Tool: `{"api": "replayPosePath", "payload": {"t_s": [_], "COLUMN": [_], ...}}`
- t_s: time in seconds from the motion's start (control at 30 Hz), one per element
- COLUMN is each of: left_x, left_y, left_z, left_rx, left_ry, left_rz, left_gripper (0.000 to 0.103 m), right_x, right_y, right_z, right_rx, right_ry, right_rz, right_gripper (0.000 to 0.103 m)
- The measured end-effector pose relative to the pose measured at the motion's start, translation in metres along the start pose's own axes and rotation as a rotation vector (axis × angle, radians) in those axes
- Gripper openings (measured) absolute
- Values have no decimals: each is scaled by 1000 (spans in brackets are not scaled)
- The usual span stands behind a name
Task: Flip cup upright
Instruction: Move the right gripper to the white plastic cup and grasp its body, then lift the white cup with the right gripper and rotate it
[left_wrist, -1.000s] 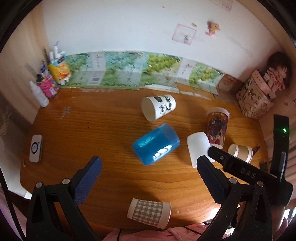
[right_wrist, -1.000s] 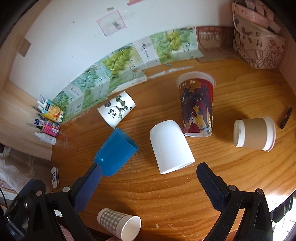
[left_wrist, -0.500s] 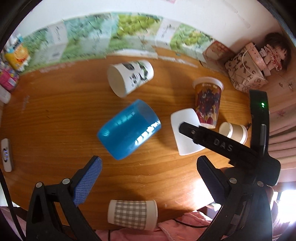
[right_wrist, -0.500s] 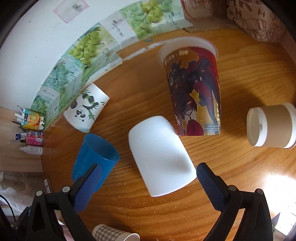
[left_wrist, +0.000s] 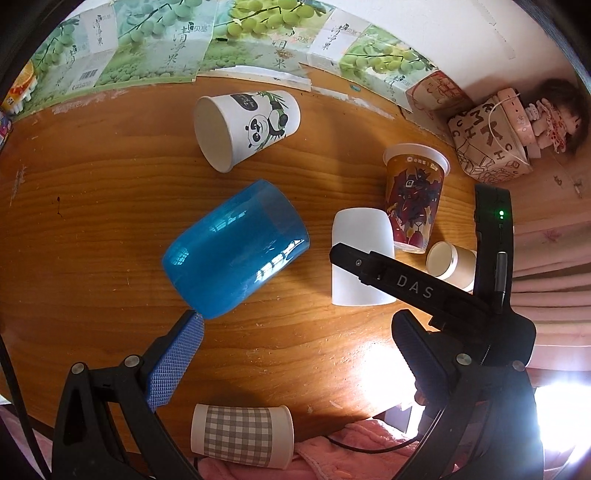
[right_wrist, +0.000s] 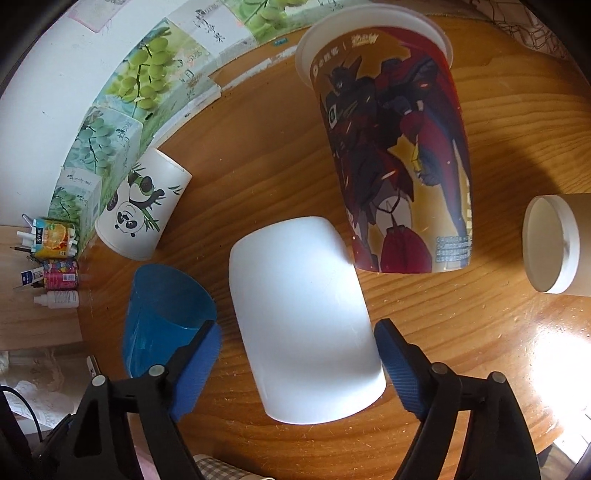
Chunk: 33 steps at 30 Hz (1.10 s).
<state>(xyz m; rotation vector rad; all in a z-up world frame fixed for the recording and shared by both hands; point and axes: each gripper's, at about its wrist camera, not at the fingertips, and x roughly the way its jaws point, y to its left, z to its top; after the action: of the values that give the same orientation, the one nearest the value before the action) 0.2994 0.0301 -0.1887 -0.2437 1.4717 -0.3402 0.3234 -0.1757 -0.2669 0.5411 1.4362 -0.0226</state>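
A white cup (right_wrist: 301, 317) lies on its side on the wooden table (right_wrist: 461, 325); it also shows in the left wrist view (left_wrist: 356, 236). My right gripper (right_wrist: 297, 363) is open, its blue pads on either side of the cup's wide end, not touching. A blue cup (left_wrist: 234, 254) lies on its side in front of my left gripper (left_wrist: 299, 354), which is open; its left pad (left_wrist: 177, 360) nearly touches the blue cup's rim. The blue cup shows in the right wrist view (right_wrist: 162, 314) too.
A panda cup (left_wrist: 247, 129), a checked cup (left_wrist: 240, 435) and a brown lidded cup (left_wrist: 452, 262) lie on their sides. A tall robot-print cup (left_wrist: 413, 199) stands inverted beside the white cup. Grape-print cartons (left_wrist: 166, 48) line the wall. A patterned bag (left_wrist: 487, 147) sits far right.
Both grippers have moved forward and down towards the table. The right gripper's jaws have narrowed around the white cup. The left gripper has come close to the blue cup.
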Motion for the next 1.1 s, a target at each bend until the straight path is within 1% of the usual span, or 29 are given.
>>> {"api": "replayPosePath", "payload": {"t_s": [0.13,0.3,0.47,0.53,0.77,0.93,1.1], "left_x": [0,-2,-9,-11,-18,-23,-26], "left_y": [-3,-4,-8,-9,-14,-23,-33], "left_z": [-2,-3,-9,-13,-31,-48,-65], "left_rx": [-4,-5,18,22,25,23,24], "left_ry": [4,-4,-32,-39,-64,-80,-103], "left_rz": [0,12,51,55,70,64,78], "left_gripper": [101,101,101,101,101,101,101], "right_x": [1,1,-3,-5,-15,-27,-40], "right_y": [0,0,5,6,13,14,13], "right_z": [-1,-2,-10,-15,-34,-47,-68], "right_rx": [-20,-35,-127,-164,-420,-616,-877], "right_ry": [17,32,29,26,16,-11,-44], "right_rz": [7,16,2,2,-30,-40,-44], "right_gripper": [69,69,69,68,68,68,68]}}
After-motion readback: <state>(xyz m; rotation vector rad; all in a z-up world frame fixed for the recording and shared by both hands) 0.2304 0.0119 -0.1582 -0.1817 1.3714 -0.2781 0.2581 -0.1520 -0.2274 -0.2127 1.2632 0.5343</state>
